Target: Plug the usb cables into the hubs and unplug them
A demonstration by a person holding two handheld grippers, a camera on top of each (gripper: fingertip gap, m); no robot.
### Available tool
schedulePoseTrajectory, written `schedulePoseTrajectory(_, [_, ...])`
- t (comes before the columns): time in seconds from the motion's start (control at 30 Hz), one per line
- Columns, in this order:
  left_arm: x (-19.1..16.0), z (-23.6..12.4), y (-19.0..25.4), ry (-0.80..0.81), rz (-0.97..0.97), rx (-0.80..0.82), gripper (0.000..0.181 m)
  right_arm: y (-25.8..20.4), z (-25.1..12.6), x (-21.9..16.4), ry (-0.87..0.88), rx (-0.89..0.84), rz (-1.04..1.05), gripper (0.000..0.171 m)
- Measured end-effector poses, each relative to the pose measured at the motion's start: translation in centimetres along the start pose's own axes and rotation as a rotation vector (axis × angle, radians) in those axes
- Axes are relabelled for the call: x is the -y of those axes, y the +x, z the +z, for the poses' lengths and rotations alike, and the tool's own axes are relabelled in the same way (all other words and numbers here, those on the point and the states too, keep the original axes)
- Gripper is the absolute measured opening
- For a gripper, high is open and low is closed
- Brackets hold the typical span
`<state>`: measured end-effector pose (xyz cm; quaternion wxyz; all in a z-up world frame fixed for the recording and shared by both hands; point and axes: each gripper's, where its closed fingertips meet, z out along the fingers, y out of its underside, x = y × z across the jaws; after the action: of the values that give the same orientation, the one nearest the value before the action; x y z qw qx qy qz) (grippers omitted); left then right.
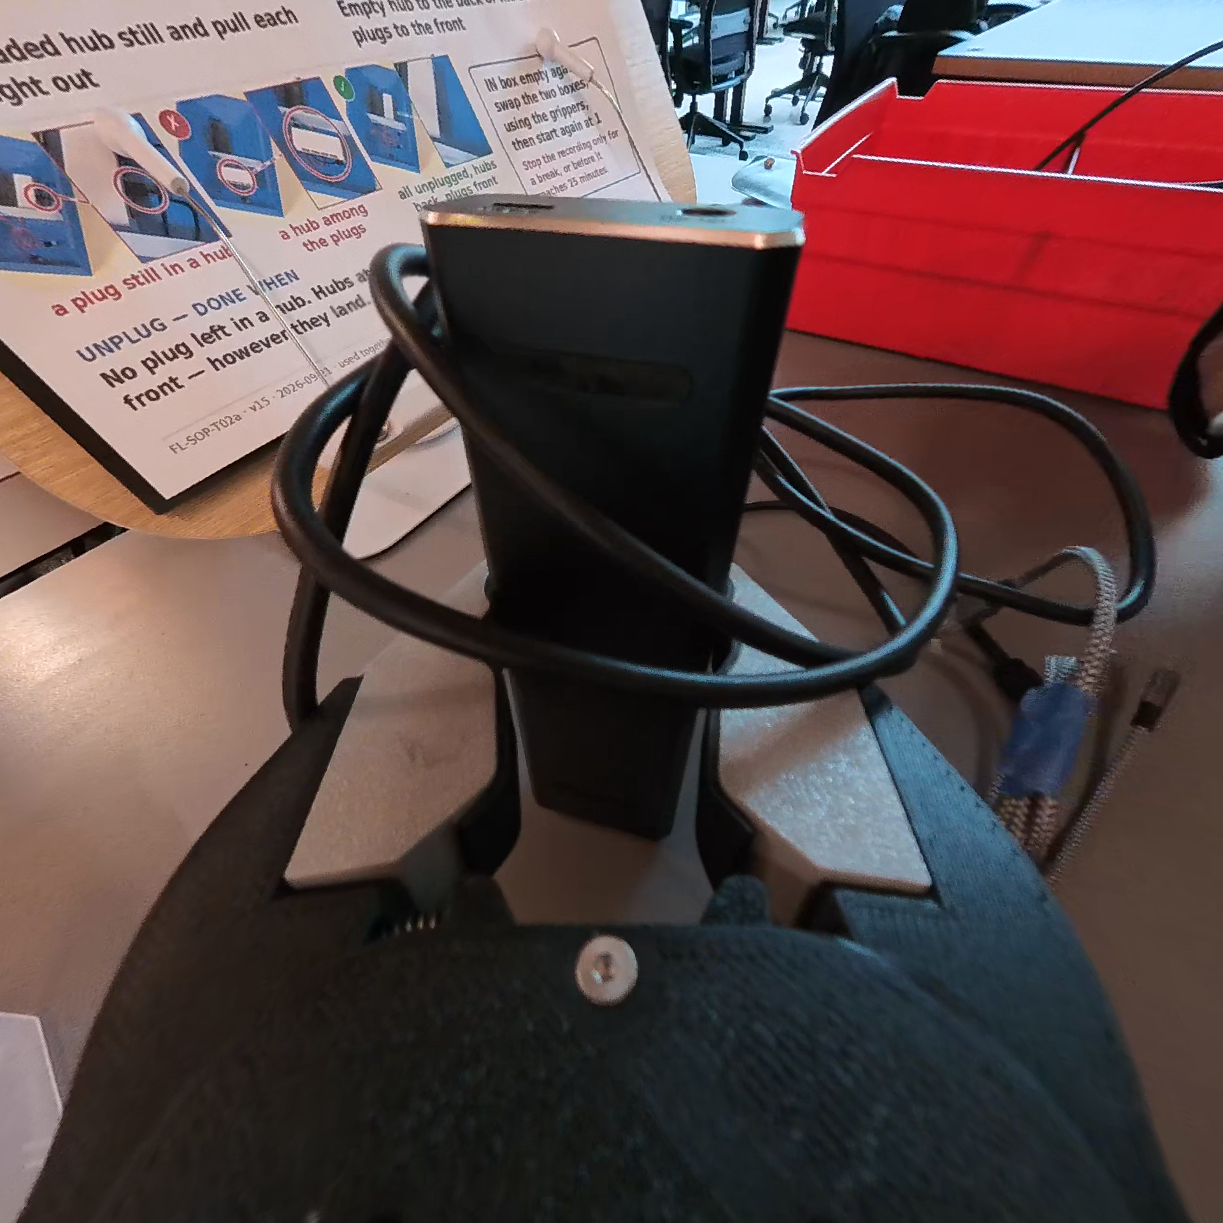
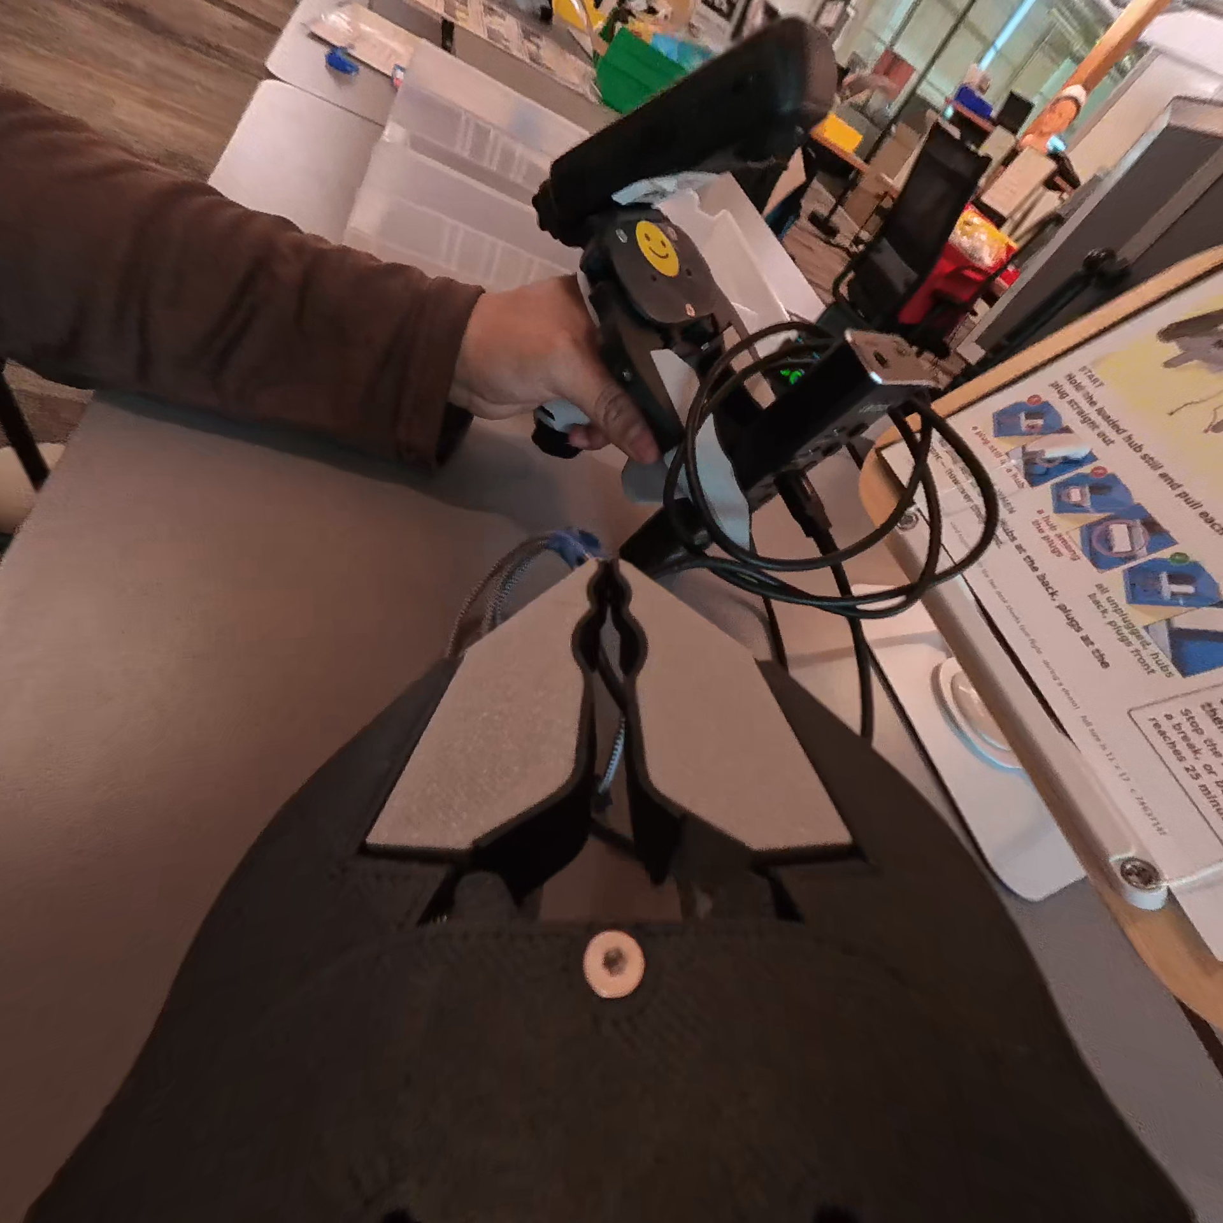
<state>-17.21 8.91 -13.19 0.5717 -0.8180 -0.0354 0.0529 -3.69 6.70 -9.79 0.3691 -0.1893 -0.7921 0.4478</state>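
My left gripper (image 1: 605, 715) is clamped on a black hub (image 1: 609, 476), fingers pressed vs. both its long sides near the lower end, so the hub stands up out of the jaws w/ its metal-edged end face toward the instruction sheet (image 1: 278, 218) on the wooden board. The hub's own black cable (image 1: 463, 635) loops loosely around the body and trails off to the right over the brown desk (image 1: 132, 662). Red bin (image 1: 1006, 218) sits further back on the right. A braided cable (image 1: 1092, 595) w/ blue tape on it lies just right of my left fingers. In the right wrist view my right gripper (image 2: 605, 569) is closed; the braided cable (image 2: 612, 761) runs up between its fingers, pinched there, and comes out past the tips at the blue tape. Beyond them a hand (image 2: 536, 357) in a brown sleeve holds the left gripper, hub raised off the desk, right beside the board.
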Motion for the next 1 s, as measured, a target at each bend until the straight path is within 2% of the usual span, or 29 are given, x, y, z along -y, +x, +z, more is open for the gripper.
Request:
schedulePoseTrajectory(0.07, [0.0,0.0,0.0,0.000,0.004,0.000,0.059,0.5,0.1,-0.6,-0.030,-0.030,-0.003,0.000])
schedulePoseTrajectory(0.17, [0.1,0.0,0.1,-0.001,0.015,0.001,0.059,0.8,0.1,-0.5,-0.023,-0.041,0.027,0.016])
schedulePoseTrajectory(0.33, [0.1,0.1,0.4,-0.003,0.028,-0.002,0.059,1.1,0.9,-2.8,-0.144,-0.050,0.052,0.012])
schedulePoseTrajectory(0.53, [-0.1,0.2,0.4,-0.014,0.031,-0.006,0.060,0.8,1.1,-2.9,-0.152,-0.026,0.079,0.018])
schedulePoseTrajectory(0.67, [-1.2,0.6,0.4,-0.078,0.095,0.017,0.060,1.4,1.0,-3.7,-0.177,-0.036,0.114,0.009])
schedulePoseTrajectory(0.83, [-1.3,0.7,0.7,-0.095,0.101,0.001,0.060,1.4,1.8,-5.7,-0.267,-0.050,0.108,0.019])
schedulePoseTrajectory(1.0, [-0.3,0.3,1.4,-0.037,0.088,-0.043,0.060,2.4,2.5,-7.8,-0.351,-0.121,0.128,0.024])
